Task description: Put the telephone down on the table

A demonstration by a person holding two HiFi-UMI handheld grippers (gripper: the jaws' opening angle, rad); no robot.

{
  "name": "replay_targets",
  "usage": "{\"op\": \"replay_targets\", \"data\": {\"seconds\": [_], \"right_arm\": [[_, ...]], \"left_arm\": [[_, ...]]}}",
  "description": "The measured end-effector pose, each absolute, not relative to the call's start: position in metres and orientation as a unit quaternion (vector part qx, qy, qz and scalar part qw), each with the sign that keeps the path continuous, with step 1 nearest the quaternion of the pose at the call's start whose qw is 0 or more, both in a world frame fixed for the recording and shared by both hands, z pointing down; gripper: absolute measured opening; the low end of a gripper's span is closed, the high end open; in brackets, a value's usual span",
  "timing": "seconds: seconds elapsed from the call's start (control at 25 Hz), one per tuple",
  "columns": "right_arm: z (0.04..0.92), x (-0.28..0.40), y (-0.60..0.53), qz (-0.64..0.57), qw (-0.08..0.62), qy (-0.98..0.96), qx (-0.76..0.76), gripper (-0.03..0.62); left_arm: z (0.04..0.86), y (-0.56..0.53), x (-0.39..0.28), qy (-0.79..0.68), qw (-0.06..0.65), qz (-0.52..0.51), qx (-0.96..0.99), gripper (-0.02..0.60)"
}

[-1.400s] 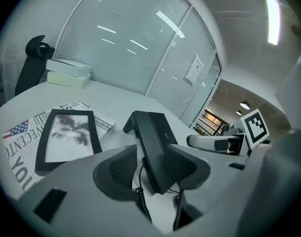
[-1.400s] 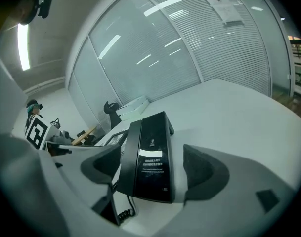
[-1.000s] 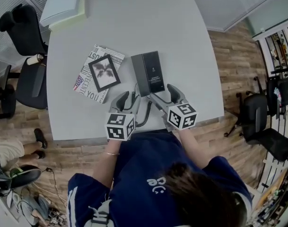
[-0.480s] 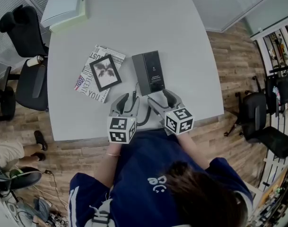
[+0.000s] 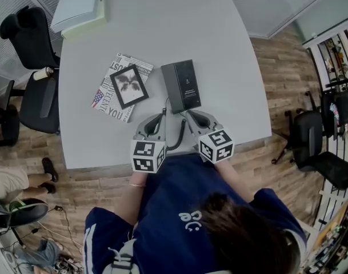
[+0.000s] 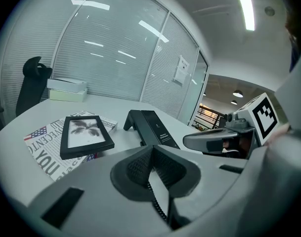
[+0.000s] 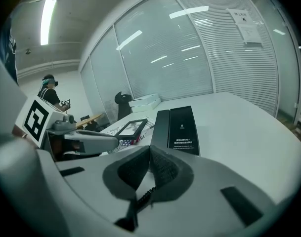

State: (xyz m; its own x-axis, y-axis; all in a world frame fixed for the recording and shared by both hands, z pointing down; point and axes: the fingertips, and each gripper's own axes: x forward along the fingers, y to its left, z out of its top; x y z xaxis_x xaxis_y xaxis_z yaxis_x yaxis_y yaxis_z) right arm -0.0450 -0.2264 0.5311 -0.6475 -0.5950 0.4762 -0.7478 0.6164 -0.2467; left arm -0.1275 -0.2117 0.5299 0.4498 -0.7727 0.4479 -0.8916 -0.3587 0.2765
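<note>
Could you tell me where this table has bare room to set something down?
Bare: the far stretch between boxes and telephone, and the strip right of the telephone. Crowded: newspaper and frame left of it, cord in front.

Bright, even indoor light. Ceiling strip lamp [image 6: 246, 4] overhead, blown out to white; its streaks glare on the glass wall [image 6: 115, 48]. Table [image 5: 162, 27] pale, evenly lit, shadows faint and soft. Head view sharp, edges bowed. Both gripper views heavy fisheye, corners black, near foreground out of focus, distance crisp enough.
</note>
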Motion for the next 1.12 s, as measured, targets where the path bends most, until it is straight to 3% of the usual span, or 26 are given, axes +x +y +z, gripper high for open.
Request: {"op": "replay_targets", "data": {"seconds": [1.12], "right_arm": [[0.538, -0.05, -0.213, 0.197, 0.205, -0.884, 0.371, 0.008]], "left_arm": [[0.537, -0.207, -0.121, -0.502, 0.247, 0.14, 0.816, 0.005]]}}
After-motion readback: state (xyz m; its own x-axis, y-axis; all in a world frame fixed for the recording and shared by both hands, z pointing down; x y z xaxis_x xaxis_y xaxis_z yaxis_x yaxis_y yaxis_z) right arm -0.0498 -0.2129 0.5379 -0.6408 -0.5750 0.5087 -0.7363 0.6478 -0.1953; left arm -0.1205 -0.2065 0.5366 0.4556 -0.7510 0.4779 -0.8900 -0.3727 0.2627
